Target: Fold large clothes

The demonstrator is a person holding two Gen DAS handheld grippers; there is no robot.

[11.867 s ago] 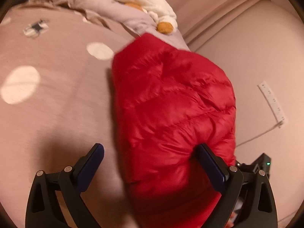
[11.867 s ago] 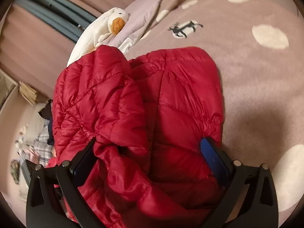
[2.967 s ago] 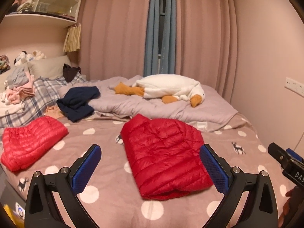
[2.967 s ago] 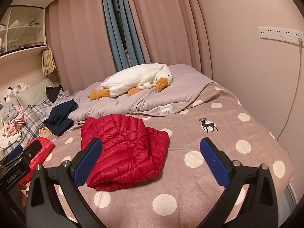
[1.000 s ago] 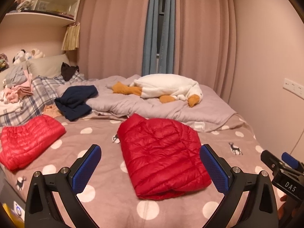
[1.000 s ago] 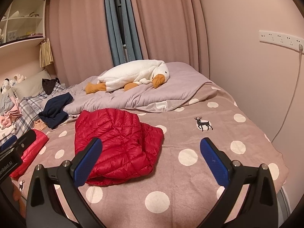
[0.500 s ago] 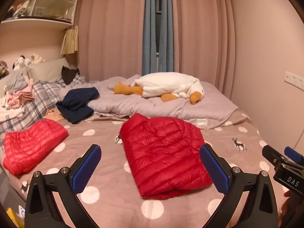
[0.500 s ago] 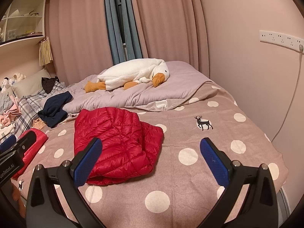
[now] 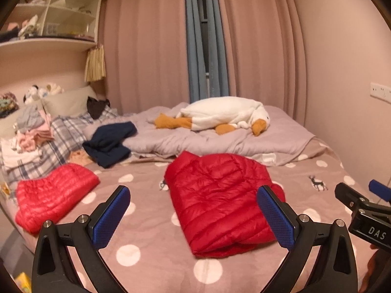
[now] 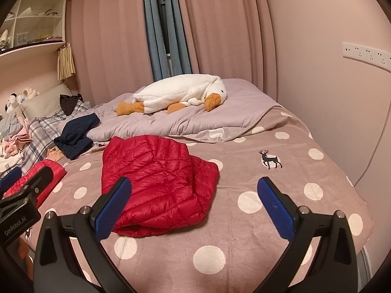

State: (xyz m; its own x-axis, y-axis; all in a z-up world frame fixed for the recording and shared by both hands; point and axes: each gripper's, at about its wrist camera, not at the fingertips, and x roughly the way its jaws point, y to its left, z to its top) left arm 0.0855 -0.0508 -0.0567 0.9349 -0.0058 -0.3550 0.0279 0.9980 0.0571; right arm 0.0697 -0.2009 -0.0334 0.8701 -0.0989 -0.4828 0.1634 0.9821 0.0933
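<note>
Both grippers have drawn back from the red down jacket they were pressed into earlier, and now hang above the near edge of the bed with nothing in them. Left gripper [image 9: 193, 216] has its blue-padded fingers spread wide apart; right gripper [image 10: 194, 202] is spread the same way. Each shows at the edge of the other's view, the right one at the far right of the left view [image 9: 361, 207].

Just beyond the fingers, the folded red down jacket [image 9: 220, 200] lies flat on the polka-dot bedspread [image 10: 256, 219], toward the middle of the bed's near half, touched by neither gripper. A second folded red jacket [image 9: 51, 195] sits near the bed's left edge, well apart from the first.

Farther back, a navy garment [image 9: 110, 144] lies crumpled beside a rumpled lilac duvet [image 9: 220, 141], and a white goose plush [image 9: 220, 117] rests on that duvet. A pile of clothes [image 9: 29, 131] covers the plaid bedding at the far left corner. Pink curtains [image 9: 146, 48] hang behind the bed.
</note>
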